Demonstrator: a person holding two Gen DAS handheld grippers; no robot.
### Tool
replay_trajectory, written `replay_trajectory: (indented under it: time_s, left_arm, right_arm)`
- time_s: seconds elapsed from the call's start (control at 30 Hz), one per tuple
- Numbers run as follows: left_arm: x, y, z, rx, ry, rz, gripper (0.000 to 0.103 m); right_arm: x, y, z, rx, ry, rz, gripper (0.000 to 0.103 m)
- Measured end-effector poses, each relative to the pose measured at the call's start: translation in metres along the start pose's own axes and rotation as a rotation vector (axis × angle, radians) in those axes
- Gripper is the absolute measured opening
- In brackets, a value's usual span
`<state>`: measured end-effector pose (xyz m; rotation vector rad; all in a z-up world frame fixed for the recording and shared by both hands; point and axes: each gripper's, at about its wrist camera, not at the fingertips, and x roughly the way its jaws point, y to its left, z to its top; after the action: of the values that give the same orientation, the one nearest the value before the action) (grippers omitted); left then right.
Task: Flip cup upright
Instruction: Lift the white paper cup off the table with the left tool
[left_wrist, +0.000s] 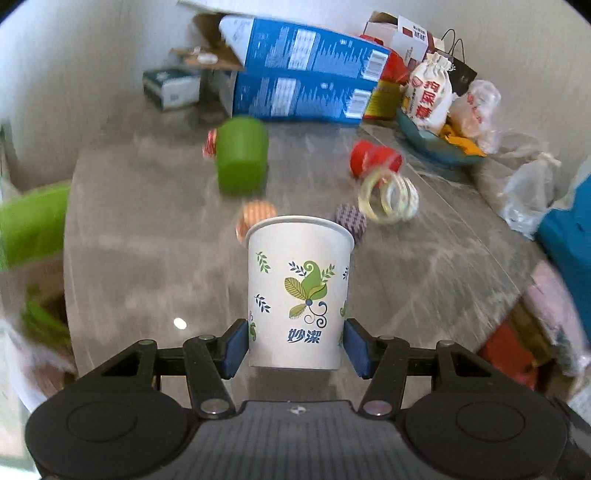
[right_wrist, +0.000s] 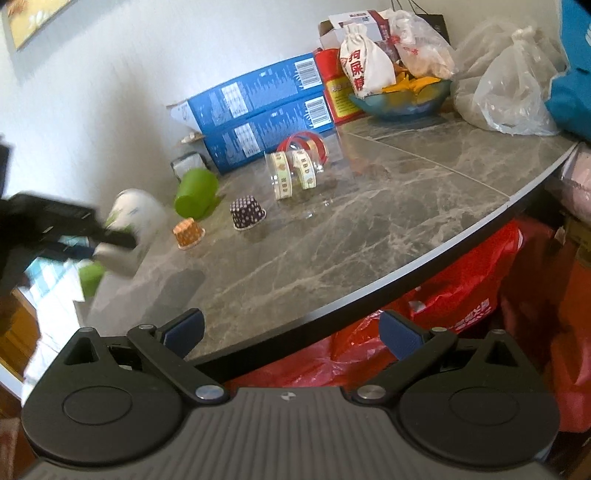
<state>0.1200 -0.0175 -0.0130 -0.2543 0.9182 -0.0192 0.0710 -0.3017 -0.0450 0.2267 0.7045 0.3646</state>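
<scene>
A white paper cup (left_wrist: 298, 291) with green leaf print stands rim-up between the blue pads of my left gripper (left_wrist: 295, 347), which is shut on its lower part, above the grey marble table (left_wrist: 147, 266). In the right wrist view the same cup (right_wrist: 129, 229) shows blurred at the far left, held by the left gripper (right_wrist: 88, 236). My right gripper (right_wrist: 291, 334) is open and empty, hovering at the table's front edge (right_wrist: 369, 295).
On the table lie a green cup on its side (left_wrist: 242, 153), a clear jar with a red lid (right_wrist: 299, 166), orange (right_wrist: 189, 233) and dark (right_wrist: 246, 212) cupcake liners, blue boxes (left_wrist: 303, 70), a bowl of snacks (right_wrist: 402, 99) and plastic bags (right_wrist: 513, 92). Red bags (right_wrist: 461, 314) sit below the edge.
</scene>
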Motion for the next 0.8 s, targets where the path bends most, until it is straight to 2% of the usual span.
replay_trajectory:
  time_s: [0.07,0.13,0.27,0.47,0.8]
  left_arm:
    - [0.002,0.004,-0.017,-0.033,-0.008,-0.010,0.059]
    - [0.008,0.005,-0.030,-0.074,0.007,-0.064,0.059]
    - [0.019,-0.003,-0.037,-0.089,0.035,-0.121,0.059]
    - [0.027,-0.012,-0.041,-0.066,0.061,-0.086,0.059]
    - [0.028,-0.008,-0.042,-0.063,0.057,-0.103,0.059]
  right_arm:
    - [0.002,0.005,-0.001,-0.008,0.006,-0.001,0.102]
    - [0.003,0.008,-0.003,-0.014,-0.001,-0.005,0.102]
    - [0.005,0.008,-0.005,0.010,0.000,-0.033,0.102]
    - [0.004,0.014,-0.004,0.006,-0.003,-0.063,0.102]
    - [0.015,0.015,0.000,0.038,0.034,-0.048,0.102]
